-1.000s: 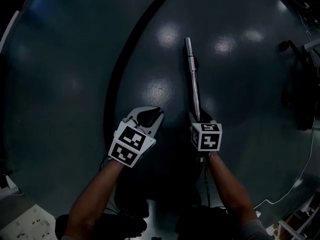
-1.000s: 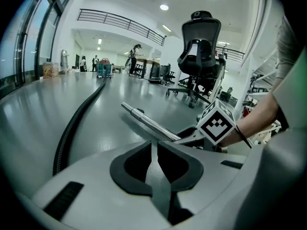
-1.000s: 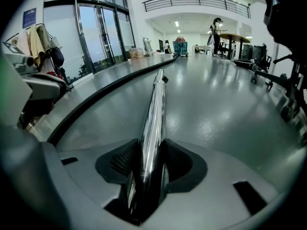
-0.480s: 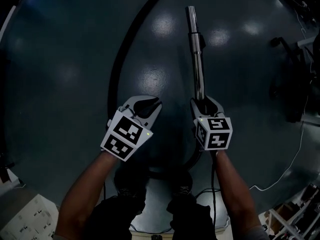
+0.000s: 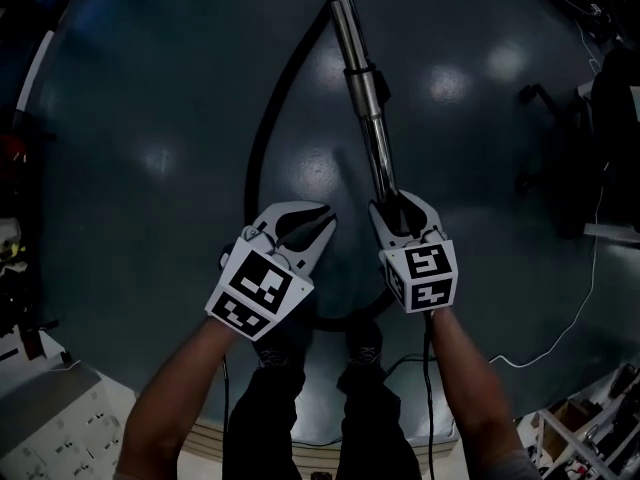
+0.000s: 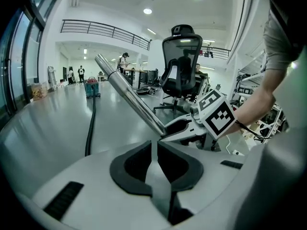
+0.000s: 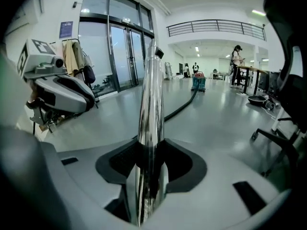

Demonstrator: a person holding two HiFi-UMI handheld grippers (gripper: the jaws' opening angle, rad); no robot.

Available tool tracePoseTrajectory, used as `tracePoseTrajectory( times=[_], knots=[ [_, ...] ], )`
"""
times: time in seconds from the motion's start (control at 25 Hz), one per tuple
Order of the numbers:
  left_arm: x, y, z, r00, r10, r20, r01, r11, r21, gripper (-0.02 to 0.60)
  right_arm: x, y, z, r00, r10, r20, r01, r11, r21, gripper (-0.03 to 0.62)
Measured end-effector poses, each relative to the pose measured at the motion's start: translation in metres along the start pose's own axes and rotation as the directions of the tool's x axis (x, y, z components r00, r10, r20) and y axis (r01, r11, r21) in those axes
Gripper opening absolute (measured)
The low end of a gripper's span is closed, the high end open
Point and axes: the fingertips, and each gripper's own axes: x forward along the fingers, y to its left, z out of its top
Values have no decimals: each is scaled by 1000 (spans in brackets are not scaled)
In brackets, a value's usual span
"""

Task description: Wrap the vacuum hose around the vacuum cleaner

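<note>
1. Dark, glossy floor (image 5: 150,118) of an open hall carries everything here.
2. On the left part of that floor, the black hose (image 5: 262,138) lies stretched out. It runs away to a small teal unit (image 7: 198,82) far down the hall, probably the vacuum cleaner.
3. Left tongs (image 5: 318,220) are closed pad to pad with nothing between them, held above the floor.
4. Right tongs (image 5: 398,208) are clamped on the chrome wand (image 5: 362,78), which points away from the person, clear of the floor.
5. By my reading, the wand end is in hand, but no turn of hose lies round the cleaner. Bringing the hose to it and all the winding are left.
</note>
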Motion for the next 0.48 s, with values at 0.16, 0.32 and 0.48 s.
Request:
tracePoseTrajectory(
  times=[0.16,0.32,0.48],
  knots=[
    [-43,-9,60,1000,15,27,-16,999,28,48,-39,15,57,999,44,23,-43,998,-37,173],
    [-90,-14,122,997,48,57,-51,997,53,48,-83,34,121,996,84,38,-80,992,-97,173],
    [-145,-19,195,990,91,106,-101,991,89,48,-129,55,191,990,129,57,-118,979,-167,173]
  ],
)
